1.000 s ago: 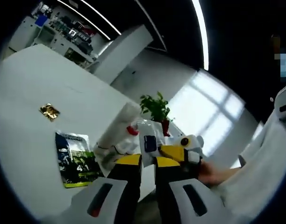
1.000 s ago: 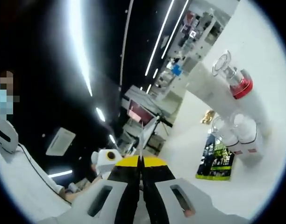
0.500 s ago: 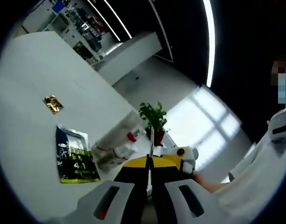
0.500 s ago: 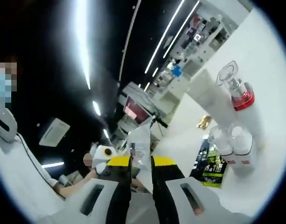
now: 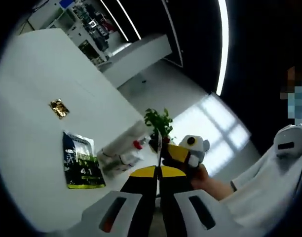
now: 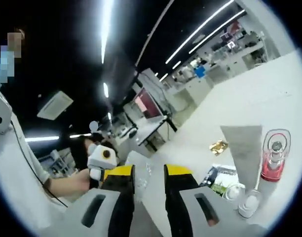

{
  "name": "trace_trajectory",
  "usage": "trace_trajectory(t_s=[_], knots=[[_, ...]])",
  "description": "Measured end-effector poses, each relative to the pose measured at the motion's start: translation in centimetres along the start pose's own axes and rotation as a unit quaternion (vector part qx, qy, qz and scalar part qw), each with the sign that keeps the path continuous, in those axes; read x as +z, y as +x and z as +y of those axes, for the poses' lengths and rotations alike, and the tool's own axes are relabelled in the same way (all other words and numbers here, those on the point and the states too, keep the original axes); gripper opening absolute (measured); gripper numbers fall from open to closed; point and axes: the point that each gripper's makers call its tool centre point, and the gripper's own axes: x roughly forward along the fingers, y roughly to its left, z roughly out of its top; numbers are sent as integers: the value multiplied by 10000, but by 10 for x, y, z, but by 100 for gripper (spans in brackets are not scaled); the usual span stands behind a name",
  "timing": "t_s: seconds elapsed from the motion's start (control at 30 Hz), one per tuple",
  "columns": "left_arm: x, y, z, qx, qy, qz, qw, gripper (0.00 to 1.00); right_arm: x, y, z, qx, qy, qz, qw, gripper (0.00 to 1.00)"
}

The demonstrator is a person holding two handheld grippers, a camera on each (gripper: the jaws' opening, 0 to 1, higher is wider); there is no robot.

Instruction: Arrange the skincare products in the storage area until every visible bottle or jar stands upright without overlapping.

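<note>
Yellow-tipped right gripper (image 6: 145, 173) has opened since.

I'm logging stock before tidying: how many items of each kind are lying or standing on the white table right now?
White squeeze tube: 1
Clear-capped bottle with red collar: 1
Small white bottles: 2
Dark green printed sachet: 1
Small gold foil packet: 1
Total: 6
</note>
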Motion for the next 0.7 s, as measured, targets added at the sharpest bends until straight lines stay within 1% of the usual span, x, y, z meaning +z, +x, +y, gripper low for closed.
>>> trace_trajectory(t_s=[0.13,0.17,0.27,0.3,0.33,0.43,0.47,0.53,0.6,0.63,0.7], knots=[[1,-6,9,128,-75,-57,9999,1,-4,7,1,23,-125,139,9998,9],[1,-7,10,139,-98,-65,9998,1,-5,9,-1,-60,-220,186,9996,7],[1,-11,17,245,-171,-104,9995,1,-8,16,-1,-109,-343,325,9988,6],[2,-12,20,291,-203,-117,9993,1,-11,19,-2,-165,-441,436,9979,6],[1,-14,23,344,-231,-121,9991,1,-12,21,-1,-156,-540,474,9973,5],[2,-20,33,510,-287,-144,9982,1,-17,30,-1,-294,-706,603,9952,2],[2,-22,36,576,-292,-143,9978,1,-21,33,-2,-365,-846,689,9934,1],[0,-26,45,758,-267,-87,9967,1,-28,40,-4,-548,-970,813,9904,1],[0,-34,63,1095,-312,27,9935,1,-36,48,-6,-746,-1209,908,9857,1],[-2,-33,66,1228,-335,78,9918,1,-40,53,-8,-877,-1251,906,9841,1],[-3,-36,77,1480,-339,184,9882,1,-46,59,-6,-911,-1251,913,9837,1]])
